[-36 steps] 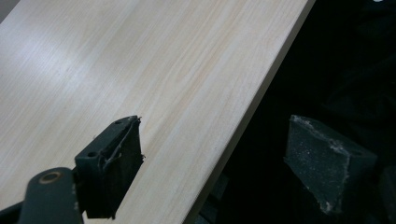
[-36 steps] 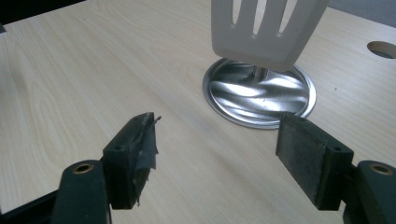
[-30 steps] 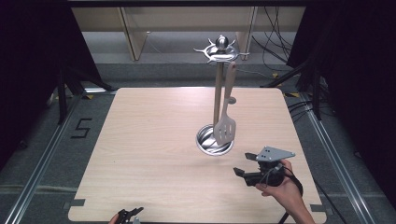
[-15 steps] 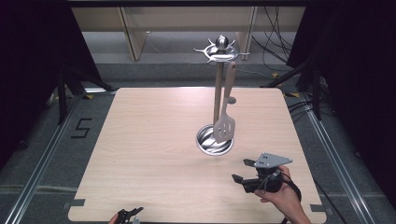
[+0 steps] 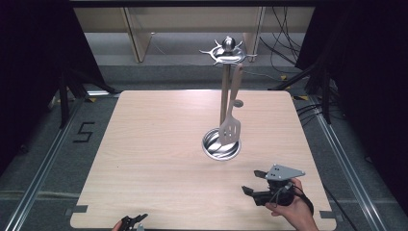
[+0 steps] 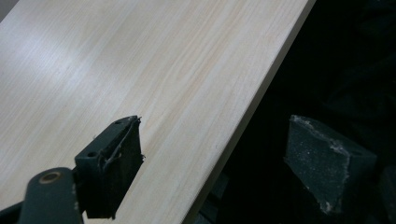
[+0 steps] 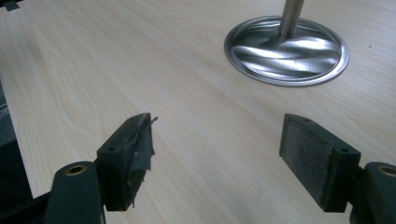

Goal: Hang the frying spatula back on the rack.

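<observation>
1. At the near edge of the table [image 5: 159,144], the left gripper [image 5: 132,223] poked in low in the high view, beside the person's left hand. In its own view its jaws stood spread wide with nothing between them, one pad [image 6: 114,163] over the pale wood and the other past the table's edge, over darkness.
2. Toward the near right corner, the right hand [image 5: 291,211] held the right gripper [image 5: 255,184] just above the tabletop, a grey three-cornered plate on top of it. Its jaws were also wide apart and empty, pointing left across the table.
3. Beyond the right gripper, well apart from it, a round shiny metal base [image 7: 287,49] sat on the wood, with a metal post [image 5: 224,98] rising upright from its middle.
4. A slotted spatula [image 5: 231,126] hung down along the post from the spiked rack [image 5: 227,52] at its top, blade lowest, just above the base.
5. Farther off, cables lay on the floor behind the table.
</observation>
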Available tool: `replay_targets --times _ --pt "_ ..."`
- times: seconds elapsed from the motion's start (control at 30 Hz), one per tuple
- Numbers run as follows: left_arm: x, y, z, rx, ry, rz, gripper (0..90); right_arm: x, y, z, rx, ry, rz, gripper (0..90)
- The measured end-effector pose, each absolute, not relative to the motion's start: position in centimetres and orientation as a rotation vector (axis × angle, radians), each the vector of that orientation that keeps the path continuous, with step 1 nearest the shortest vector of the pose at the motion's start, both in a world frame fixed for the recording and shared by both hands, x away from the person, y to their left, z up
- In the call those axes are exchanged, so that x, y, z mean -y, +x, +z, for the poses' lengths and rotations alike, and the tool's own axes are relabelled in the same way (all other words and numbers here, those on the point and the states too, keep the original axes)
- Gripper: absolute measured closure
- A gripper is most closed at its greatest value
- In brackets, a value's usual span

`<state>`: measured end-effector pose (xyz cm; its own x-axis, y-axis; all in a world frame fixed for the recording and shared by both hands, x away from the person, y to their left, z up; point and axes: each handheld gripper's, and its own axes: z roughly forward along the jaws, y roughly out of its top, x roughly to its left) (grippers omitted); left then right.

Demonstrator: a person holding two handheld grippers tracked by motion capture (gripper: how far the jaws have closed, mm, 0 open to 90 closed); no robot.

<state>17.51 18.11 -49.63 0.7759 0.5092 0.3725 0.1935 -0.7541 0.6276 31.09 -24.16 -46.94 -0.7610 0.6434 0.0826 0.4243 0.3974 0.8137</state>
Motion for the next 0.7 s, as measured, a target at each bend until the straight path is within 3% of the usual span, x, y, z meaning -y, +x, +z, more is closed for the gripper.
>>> replay_targets --times 0.7 --pt "-18.1 17.5 -49.7 -0.510 2.408 0.697 17.8 24.5 29.5 -47.5 -2.414 0.932 1.282 26.2"
